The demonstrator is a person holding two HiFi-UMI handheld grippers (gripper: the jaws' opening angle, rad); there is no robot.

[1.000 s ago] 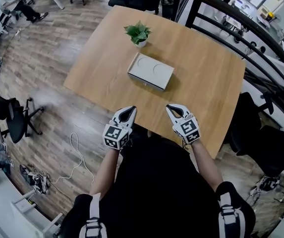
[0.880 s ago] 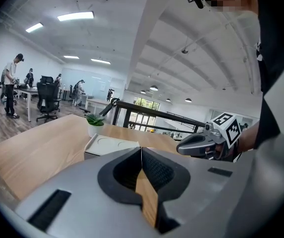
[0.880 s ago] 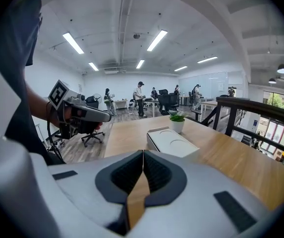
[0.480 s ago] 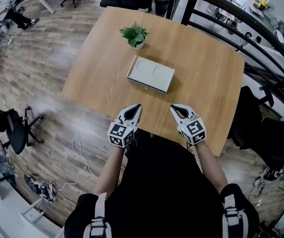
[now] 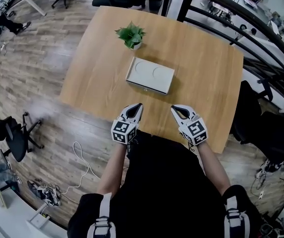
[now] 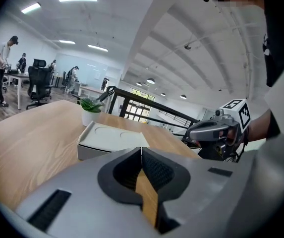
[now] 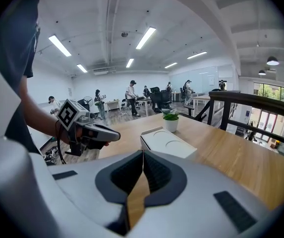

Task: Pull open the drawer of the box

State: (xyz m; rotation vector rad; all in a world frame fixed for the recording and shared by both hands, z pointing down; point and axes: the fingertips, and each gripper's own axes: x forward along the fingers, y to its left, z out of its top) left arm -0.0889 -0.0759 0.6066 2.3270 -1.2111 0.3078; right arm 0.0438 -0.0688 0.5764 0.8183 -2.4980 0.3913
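Well, the white box (image 5: pixel 150 76) sits about mid-desk, just on the near side of a small potted plant (image 5: pixel 130 35), with one long face turned towards the person. The left tongs (image 5: pixel 138 106) and right tongs (image 5: pixel 174 109) hang side by side over the near edge of the desk (image 5: pixel 97 68), well short of the box. Both are pressed together with nothing between them.

To my eye the box is a light, stiff, smooth-skinned thing, card or thin plastic. It would probably skate across the polished wood if tugged one-handed. I'd steady the body with one pair of tongs and take the drawer with the other at that near long face. There is a small dark spot low on that face, but I cannot tell whether it is a pull.

No brand or lettering is readable on the box, and the lid shows only two shallow round imprints. The marker cubes (image 5: pixel 122 133) carry black-and-white square patterns, not words.
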